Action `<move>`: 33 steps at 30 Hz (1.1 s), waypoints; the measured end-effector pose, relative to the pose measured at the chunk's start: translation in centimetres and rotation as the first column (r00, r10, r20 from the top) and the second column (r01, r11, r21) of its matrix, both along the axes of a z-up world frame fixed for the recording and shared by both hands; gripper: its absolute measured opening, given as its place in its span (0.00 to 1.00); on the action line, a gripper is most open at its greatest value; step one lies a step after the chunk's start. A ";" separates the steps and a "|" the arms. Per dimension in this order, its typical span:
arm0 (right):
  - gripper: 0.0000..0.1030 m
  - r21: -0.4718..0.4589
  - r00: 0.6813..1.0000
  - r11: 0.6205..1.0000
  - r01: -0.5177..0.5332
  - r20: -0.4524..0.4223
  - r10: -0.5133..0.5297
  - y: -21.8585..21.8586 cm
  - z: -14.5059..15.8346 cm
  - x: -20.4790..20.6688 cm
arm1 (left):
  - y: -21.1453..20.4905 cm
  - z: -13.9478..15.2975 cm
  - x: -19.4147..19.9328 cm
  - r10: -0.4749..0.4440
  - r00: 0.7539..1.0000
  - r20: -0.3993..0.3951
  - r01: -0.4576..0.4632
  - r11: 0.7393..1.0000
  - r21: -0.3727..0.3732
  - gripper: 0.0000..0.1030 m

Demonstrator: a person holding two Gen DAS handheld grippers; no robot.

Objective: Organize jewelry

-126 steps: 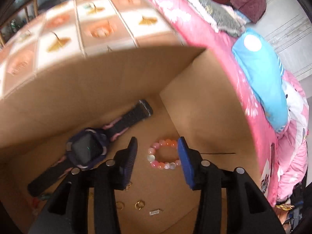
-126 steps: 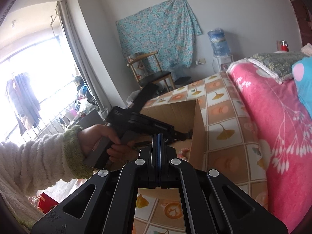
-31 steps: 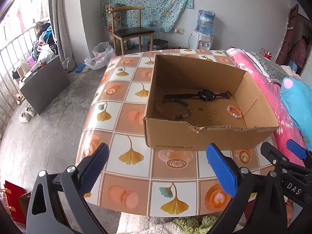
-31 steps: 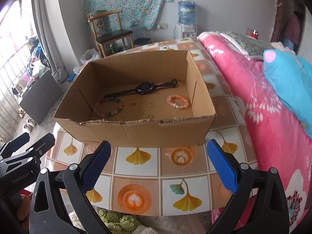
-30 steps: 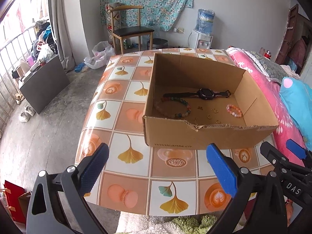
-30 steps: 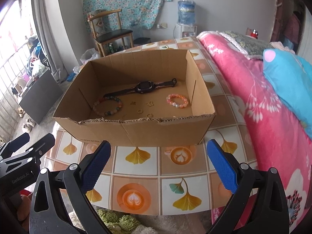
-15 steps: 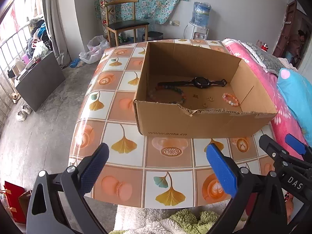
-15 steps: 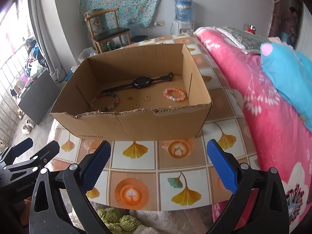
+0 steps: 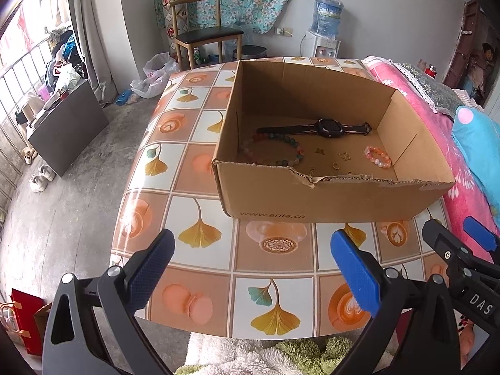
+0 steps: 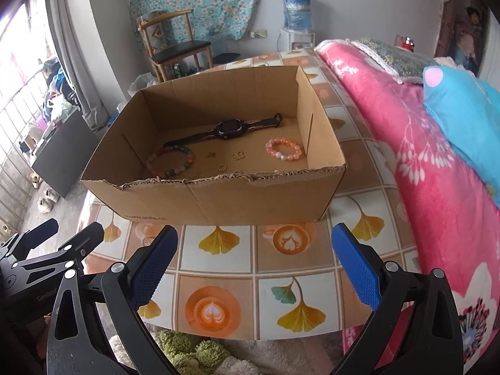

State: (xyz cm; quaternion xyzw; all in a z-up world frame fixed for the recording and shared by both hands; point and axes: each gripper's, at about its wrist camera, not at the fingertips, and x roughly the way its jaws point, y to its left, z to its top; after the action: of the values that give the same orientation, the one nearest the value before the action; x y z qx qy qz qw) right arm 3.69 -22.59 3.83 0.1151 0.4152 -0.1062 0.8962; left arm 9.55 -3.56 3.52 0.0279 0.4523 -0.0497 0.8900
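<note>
An open cardboard box (image 9: 312, 197) (image 10: 218, 200) stands on the tiled table. Inside lie a dark watch (image 9: 328, 127) (image 10: 229, 130), a large multicoloured bead bracelet (image 9: 292, 147) (image 10: 170, 160), a small pink bead bracelet (image 9: 378, 157) (image 10: 283, 150) and several small gold pieces (image 9: 336, 164) (image 10: 222, 167). My left gripper (image 9: 253, 273) is open and empty over the table's near edge, well short of the box. My right gripper (image 10: 254, 265) is likewise open and empty in front of the box. Each gripper shows at the edge of the other's view.
The table top (image 9: 200, 234) has a leaf and coffee pattern. A pink bed cover (image 10: 422, 162) with a blue pillow (image 10: 462, 115) borders the table's right side. A wooden chair (image 9: 203, 37) and a water dispenser (image 9: 325, 34) stand behind. A green shaggy rug (image 10: 193, 356) lies below.
Both grippers have pulled back and away from the box; 4.2 s ago the left was inside it over the pink bracelet and the right was shut. Now both stand wide open.
</note>
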 end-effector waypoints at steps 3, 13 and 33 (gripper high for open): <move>0.92 -0.002 1.000 1.000 -0.001 0.003 0.001 -0.1 0.1 0.1 | -0.1 0.2 0.1 -0.004 1.000 0.008 0.004 1.000 0.005 0.96; 0.92 0.000 1.000 1.000 -0.018 0.003 0.018 0.0 0.1 0.4 | -0.2 0.3 0.3 0.005 1.000 0.018 -0.005 1.000 0.013 0.96; 0.92 0.013 1.000 1.000 -0.014 -0.016 0.014 -0.1 -0.4 0.3 | -0.5 0.1 0.2 0.004 1.000 0.004 -0.004 1.000 0.025 0.96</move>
State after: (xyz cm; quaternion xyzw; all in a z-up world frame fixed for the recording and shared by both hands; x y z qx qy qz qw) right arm 4.01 -22.67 3.44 0.1169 0.4239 -0.0982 0.8927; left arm 9.72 -4.10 3.59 0.0381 0.4512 -0.0424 0.8906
